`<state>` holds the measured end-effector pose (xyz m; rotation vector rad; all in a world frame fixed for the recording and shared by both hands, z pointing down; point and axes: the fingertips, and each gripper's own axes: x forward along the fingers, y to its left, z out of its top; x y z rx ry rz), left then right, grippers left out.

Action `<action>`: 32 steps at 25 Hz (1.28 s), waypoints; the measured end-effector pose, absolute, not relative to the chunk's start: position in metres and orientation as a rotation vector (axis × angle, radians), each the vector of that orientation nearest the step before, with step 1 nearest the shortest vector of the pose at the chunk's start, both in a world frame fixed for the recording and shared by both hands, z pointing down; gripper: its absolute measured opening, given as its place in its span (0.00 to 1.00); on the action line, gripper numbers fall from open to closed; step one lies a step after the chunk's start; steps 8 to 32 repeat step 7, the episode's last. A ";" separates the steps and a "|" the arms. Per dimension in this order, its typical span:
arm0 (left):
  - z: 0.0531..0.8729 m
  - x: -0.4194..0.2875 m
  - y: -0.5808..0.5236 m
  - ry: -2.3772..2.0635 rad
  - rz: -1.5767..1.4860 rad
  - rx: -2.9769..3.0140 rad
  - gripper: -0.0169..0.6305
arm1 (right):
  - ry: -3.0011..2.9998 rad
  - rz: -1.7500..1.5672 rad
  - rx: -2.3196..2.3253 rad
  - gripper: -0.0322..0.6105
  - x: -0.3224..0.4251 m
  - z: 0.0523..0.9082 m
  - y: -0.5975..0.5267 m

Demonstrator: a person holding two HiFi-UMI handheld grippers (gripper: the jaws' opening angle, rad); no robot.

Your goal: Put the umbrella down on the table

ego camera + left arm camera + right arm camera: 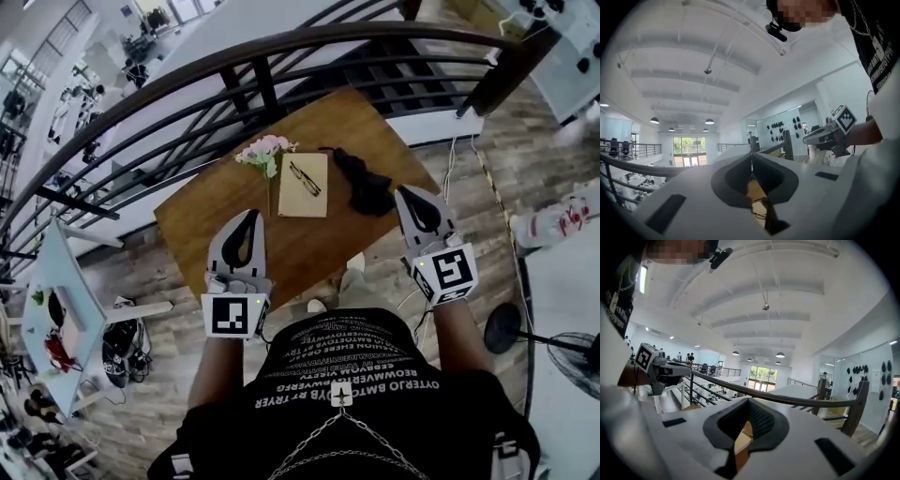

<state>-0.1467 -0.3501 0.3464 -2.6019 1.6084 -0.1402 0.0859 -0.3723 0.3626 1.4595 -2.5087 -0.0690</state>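
Observation:
A black folded umbrella [362, 182] lies on the far right part of the small wooden table [216, 220], free of both grippers. My right gripper [403, 192] is held just right of it, above the table's right edge, jaws shut and empty. My left gripper [254, 216] hangs over the table's near left part, also shut with nothing in it. In the left gripper view the jaws [751, 154] meet in a thin line, with the right gripper [829, 133] off to the side. The right gripper view shows its closed jaws [749, 399] and the left gripper [656, 366].
A tan notebook [304, 185] with glasses [304, 178] on it and a pink flower bunch [264, 152] lie left of the umbrella. A curved black railing [281, 56] runs behind the table. A fan [572, 361] stands at right, a low white table [66, 309] at left.

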 end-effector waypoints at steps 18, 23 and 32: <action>0.340 -0.121 -0.368 1.537 -0.117 -2.619 0.08 | -2.520 -0.116 1.441 0.07 0.085 0.357 -0.382; 0.340 -0.121 -0.368 1.537 -0.117 -2.619 0.08 | -2.520 -0.116 1.441 0.07 0.085 0.357 -0.382; 0.340 -0.121 -0.368 1.537 -0.117 -2.619 0.08 | -2.520 -0.116 1.441 0.07 0.085 0.357 -0.382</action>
